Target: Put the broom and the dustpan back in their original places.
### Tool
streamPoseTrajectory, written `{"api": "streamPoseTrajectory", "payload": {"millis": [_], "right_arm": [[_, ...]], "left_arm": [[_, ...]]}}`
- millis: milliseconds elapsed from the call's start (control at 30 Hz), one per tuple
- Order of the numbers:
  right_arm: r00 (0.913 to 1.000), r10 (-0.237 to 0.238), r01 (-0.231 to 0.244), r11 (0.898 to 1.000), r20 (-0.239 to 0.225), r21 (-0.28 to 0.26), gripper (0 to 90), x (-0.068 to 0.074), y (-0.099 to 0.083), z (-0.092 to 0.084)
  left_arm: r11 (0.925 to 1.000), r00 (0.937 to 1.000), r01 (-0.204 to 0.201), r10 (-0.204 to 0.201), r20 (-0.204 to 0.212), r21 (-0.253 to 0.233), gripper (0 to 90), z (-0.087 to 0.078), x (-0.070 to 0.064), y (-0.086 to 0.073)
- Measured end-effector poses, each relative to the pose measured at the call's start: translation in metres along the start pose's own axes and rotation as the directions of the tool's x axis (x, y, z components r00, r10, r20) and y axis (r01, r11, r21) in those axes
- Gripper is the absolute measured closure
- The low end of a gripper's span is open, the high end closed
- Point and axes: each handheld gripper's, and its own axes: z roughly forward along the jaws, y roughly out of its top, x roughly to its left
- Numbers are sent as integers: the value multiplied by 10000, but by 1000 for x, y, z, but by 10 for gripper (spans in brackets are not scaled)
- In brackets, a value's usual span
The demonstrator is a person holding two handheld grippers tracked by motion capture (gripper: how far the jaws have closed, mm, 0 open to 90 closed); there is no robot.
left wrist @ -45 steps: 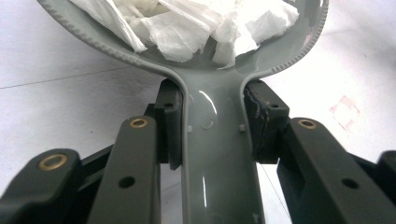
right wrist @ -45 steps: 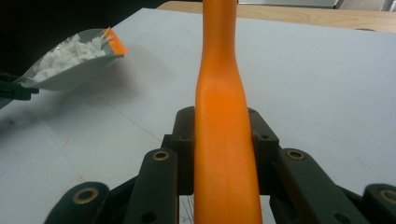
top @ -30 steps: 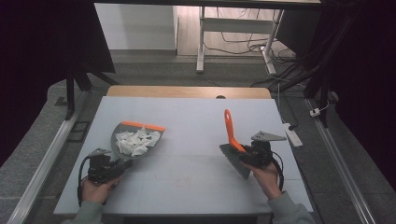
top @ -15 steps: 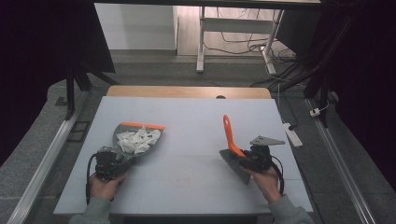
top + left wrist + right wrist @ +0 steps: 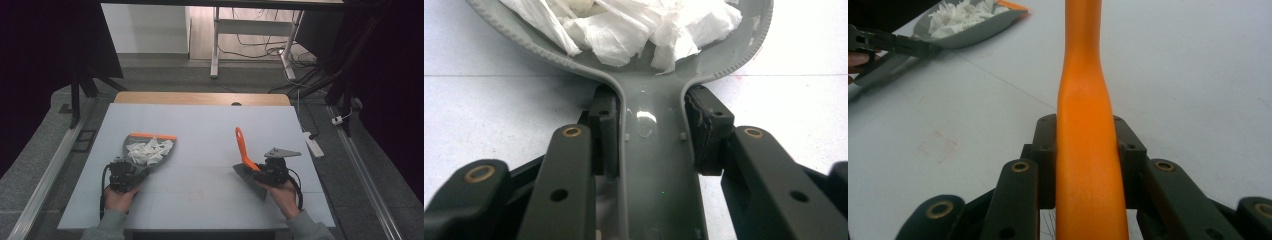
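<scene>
A grey dustpan point(image 5: 150, 150) with an orange front lip lies on the left of the pale table point(image 5: 200, 125) and holds crumpled white paper scraps point(image 5: 624, 20). My left gripper point(image 5: 127, 172) is shut on the dustpan's grey handle point(image 5: 654, 160), with a pad pressed against each side. On the right, my right gripper point(image 5: 265, 172) is shut on the brush's orange handle point(image 5: 1088, 115). That brush point(image 5: 241, 145) slants up and away, its dark bristles low by the gripper. The dustpan point(image 5: 973, 22) and left gripper point(image 5: 893, 42) also appear far off in the right gripper view.
A wooden strip point(image 5: 200, 98) runs along the table's far edge. A faint red mark point(image 5: 938, 145) sits on the tabletop between the two tools. On the floor, a white power strip point(image 5: 312, 142) lies to the right and metal rails point(image 5: 45, 170) to the left.
My left hand has shifted slightly to the right, toward the pan. The brush handle has dipped a little. Both grips are unchanged.
</scene>
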Motion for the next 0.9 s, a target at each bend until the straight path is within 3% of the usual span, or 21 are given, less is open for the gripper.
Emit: {"api": "streamPoseTrajectory", "payload": {"millis": [200, 600, 700, 900], "right_arm": [[9997, 185, -189, 9994, 138, 281, 704, -5, -4, 6], [9956, 898, -912, 9944, 281, 531, 698, -28, -5, 8], [9954, 883, -905, 9939, 363, 636, 690, -33, -5, 8], [9962, 520, -583, 9941, 705, 911, 647, -37, -6, 9]], "left_arm": [[10000, 9999, 4, -4, 110, 3, 595, 0, 0, 0], [9997, 9993, -248, 247, 281, 32, 432, -1, -1, -1], [9993, 9993, -369, 369, 93, 12, 398, -2, -1, -1], [9986, 9985, -500, 503, 217, -152, 360, -6, 0, 0]]}}
